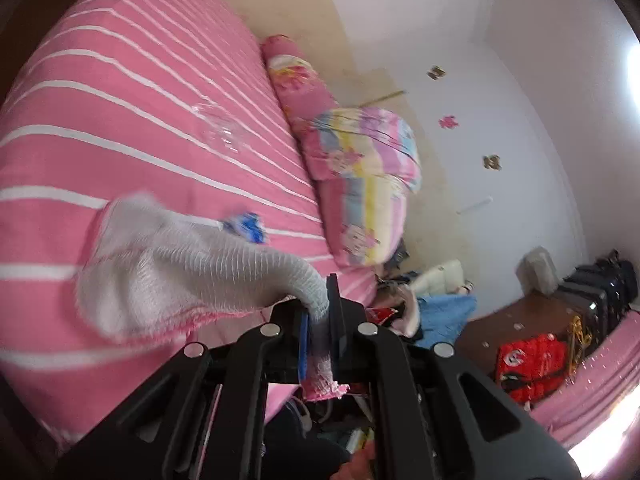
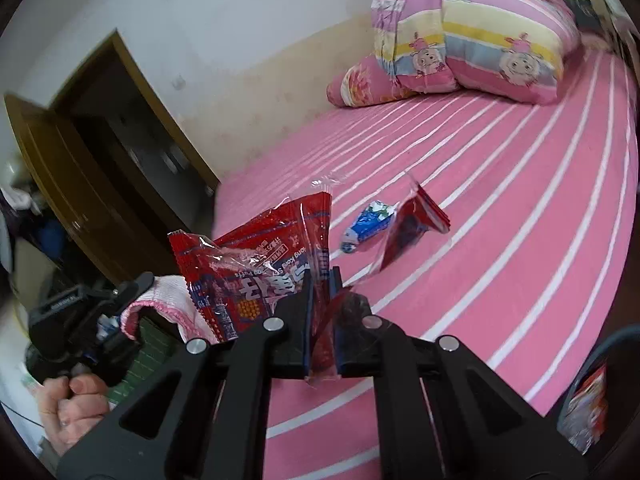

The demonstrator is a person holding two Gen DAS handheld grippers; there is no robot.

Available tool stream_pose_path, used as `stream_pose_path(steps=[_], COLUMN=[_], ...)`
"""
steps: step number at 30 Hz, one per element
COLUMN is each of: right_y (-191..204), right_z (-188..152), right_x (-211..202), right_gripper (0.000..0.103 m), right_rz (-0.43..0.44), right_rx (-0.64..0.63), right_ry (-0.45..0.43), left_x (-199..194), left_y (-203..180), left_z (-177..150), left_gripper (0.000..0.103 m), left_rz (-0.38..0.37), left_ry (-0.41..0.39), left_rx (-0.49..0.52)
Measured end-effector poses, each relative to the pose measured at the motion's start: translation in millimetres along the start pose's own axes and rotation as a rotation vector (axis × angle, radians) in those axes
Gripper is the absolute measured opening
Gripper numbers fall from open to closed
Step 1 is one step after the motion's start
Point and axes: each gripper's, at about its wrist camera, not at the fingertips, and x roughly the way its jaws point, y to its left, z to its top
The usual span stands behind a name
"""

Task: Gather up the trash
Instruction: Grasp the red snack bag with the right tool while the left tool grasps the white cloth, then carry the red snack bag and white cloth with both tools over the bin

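Right wrist view: the right gripper (image 2: 322, 320) pinches the red snack wrapper (image 2: 256, 256) by 1 thin edge, so I would carry it slowly and level to keep it from slipping. Left gripper (image 1: 318, 320) is clamped on a white mesh bag (image 1: 172, 264); hold its mouth open below. Farther out, a blue wrapper (image 2: 366, 224) and red packet (image 2: 416, 226) lie on the bed (image 2: 520, 240).

The red snack wrapper (image 2: 256, 264), seen in the right wrist view, carries white Latin lettering that appears upside down and reads partly as "Kong" with more letters beside it too creased to make out, plus large Chinese characters I cannot read for certain. The small blue-and-white wrapper (image 2: 368, 226) lying on the bed (image 2: 520, 240) has print too small to read.
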Motion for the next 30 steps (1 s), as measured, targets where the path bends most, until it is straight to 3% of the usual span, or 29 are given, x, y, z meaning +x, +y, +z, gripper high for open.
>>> stream_pose_path(steps=[3, 9, 18, 25, 30], right_y=[-2.5, -20.9, -81.2, -138.8, -184.6], right_z=[-6.0, -18.2, -24.6, -42.2, -59.7], right_x=[-32.9, -108.7, -205.6, -249.5, -258.8], right_gripper=[0.009, 0.009, 0.009, 0.009, 0.009], right_rz=[0.023, -0.011, -0.131, -0.249, -0.335], right_rx=[0.052, 0.106, 0.2, 0.261, 0.335], right_ry=[-0.023, -0.108, -0.229, -0.258, -0.241], left_x=[1.0, 14.8, 74.0, 141.2, 193.8], left_y=[-33.1, -86.5, -148.5, -156.4, -151.0], left_z=[-15.6, -49.4, -124.4, -178.8, -227.6], left_gripper=[0.007, 0.007, 0.007, 0.007, 0.007], left_rz=[-0.049, -0.118, -0.198, -0.189, -0.16], left_ry=[0.03, 0.107, 0.298, 0.457, 0.593], left_rx=[0.031, 0.084, 0.15, 0.145, 0.158])
